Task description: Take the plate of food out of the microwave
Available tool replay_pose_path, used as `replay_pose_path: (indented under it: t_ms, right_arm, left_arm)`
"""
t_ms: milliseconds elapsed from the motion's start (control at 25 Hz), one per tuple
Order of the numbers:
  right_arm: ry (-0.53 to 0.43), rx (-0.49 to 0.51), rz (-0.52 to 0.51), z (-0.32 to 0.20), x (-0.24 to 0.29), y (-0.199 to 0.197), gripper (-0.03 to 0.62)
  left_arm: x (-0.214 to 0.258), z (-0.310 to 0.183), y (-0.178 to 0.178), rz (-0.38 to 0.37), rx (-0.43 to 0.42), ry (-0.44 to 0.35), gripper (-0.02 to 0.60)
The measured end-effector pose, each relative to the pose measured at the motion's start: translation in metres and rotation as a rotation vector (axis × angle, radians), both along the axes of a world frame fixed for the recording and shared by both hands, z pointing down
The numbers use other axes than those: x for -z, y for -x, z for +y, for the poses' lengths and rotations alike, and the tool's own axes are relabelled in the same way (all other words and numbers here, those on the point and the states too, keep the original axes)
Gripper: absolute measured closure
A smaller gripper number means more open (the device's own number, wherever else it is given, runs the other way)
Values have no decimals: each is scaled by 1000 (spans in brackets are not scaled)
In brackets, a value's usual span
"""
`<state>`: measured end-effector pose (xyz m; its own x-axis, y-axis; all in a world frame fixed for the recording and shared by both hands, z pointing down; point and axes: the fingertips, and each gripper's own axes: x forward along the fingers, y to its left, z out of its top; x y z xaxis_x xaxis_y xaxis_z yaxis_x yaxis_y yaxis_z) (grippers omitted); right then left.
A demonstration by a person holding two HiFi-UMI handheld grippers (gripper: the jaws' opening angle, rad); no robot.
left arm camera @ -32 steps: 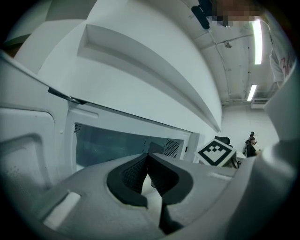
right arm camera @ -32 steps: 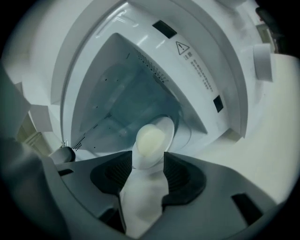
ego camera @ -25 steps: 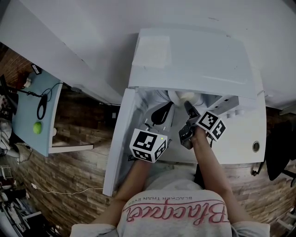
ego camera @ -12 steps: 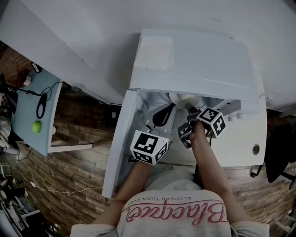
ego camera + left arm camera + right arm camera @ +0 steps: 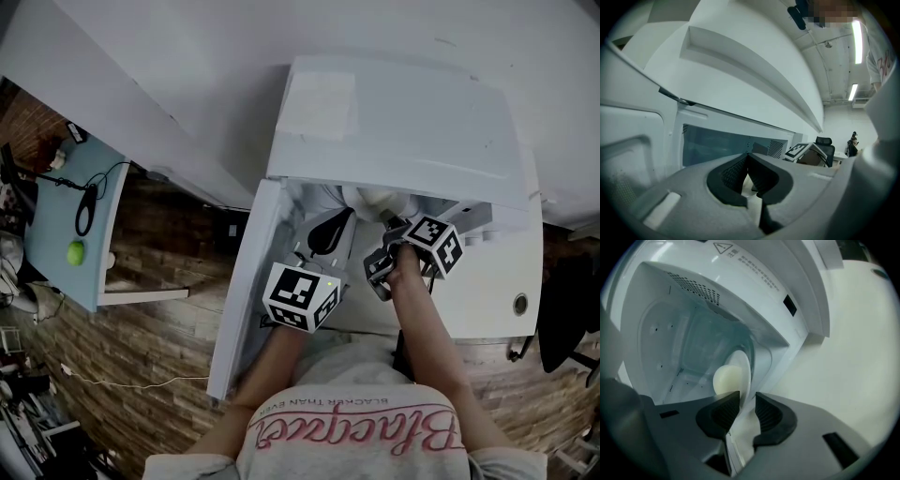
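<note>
Plate [image 5: 743, 365] rim in just-closing R-gripper [image 5: 746, 400] jaws

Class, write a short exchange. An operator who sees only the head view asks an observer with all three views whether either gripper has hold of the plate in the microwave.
Operator: From above, the microwave hides the jaws of the right gripper. Is the plate between them?
Observer: Yes. The right gripper view shows the plate's rim between the pads, and the jaws have just been closing onto it.
Operator: And the left gripper?
Observer: Its jaws are together with nothing between them.
Operator: What is on the plate?
Observer: One pale, round piece of food, inside the cavity.
</note>
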<state>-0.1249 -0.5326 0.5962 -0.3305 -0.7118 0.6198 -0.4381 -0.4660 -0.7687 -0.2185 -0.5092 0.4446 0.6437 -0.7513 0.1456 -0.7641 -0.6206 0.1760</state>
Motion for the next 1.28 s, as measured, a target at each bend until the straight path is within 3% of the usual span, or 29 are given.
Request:
replay_pose_path:
  t_ms: [120, 200, 440, 760, 1280]
  right_arm:
    - [-41, 11, -63, -4, 4, 1, 534]
    - [-48, 13, -117, -5, 4, 4, 542]
    - [-78, 1, -193, -4, 5, 6, 556]
    - [-213, -28, -305, 2, 13, 10, 572]
    - [-354, -92, -394, 21, 12, 0, 576]
  left_arm:
    - [-1, 1, -1, -1, -1, 2, 575]
    - [-1, 3, -2, -1, -6, 1, 575]
    - [0, 4, -4, -2, -13, -3, 575]
    - [-1, 8, -7, -1, -24, -3, 575]
    - [-4, 20, -16, -7, -46, -6, 575]
